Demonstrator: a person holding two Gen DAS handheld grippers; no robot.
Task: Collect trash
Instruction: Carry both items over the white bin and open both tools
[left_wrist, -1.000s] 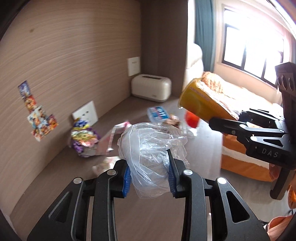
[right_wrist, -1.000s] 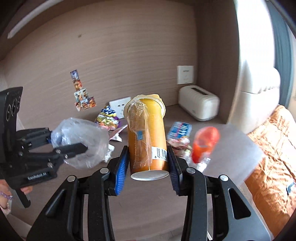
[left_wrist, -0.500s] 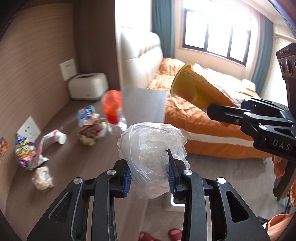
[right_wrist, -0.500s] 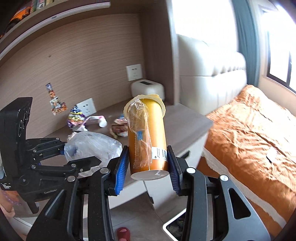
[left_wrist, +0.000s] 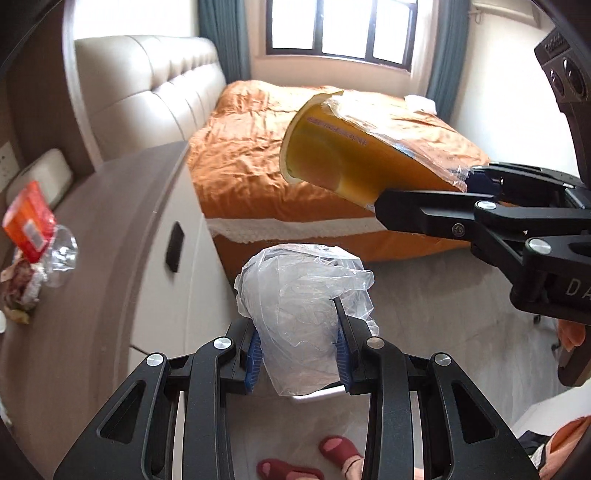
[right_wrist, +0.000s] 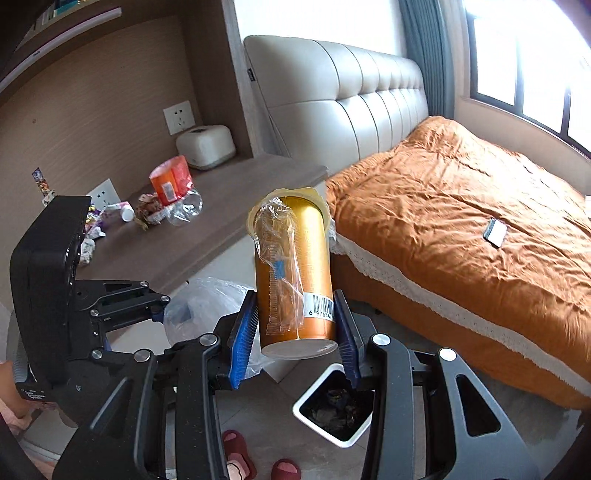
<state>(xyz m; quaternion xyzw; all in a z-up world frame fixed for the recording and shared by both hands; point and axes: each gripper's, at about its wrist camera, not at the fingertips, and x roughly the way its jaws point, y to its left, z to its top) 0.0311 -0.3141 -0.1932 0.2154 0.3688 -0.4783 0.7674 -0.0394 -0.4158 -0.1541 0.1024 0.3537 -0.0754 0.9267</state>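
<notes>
While both grippers were held above the floor beside the bed, the following were recorded: a left gripper (left_wrist: 298, 356), its jaws closed on a crumpled clear plastic bag (left_wrist: 301, 314), the bag bulging up and out between the blue pads (left_wrist: 252, 355); a right gripper (right_wrist: 295, 332), its jaws clamped on the lower end of an orange-gold paper cup (right_wrist: 295, 269), the cup held nearly upright with its rim uppermost and a clear wrapper stuck down its side; a barcode was noted near the cup's base; the same cup (left_wrist: 343, 162) was seen tilted in the left wrist view, to the right of and above the bag. A white-rimmed bin (right_wrist: 338, 410) with dark contents was noted on the floor just below the right gripper. Further litter was logged on the wooden counter (right_wrist: 221, 221), well apart from both grippers: an orange packet (right_wrist: 170, 184), a crushed clear bottle (right_wrist: 184, 210), small wrappers (right_wrist: 147, 214). A cream toaster-like box (right_wrist: 205, 146) stood at the counter's far end; an orange-covered bed (right_wrist: 461, 221) lay to the right; red slippers (right_wrist: 258, 461) were seen on the floor.
</notes>
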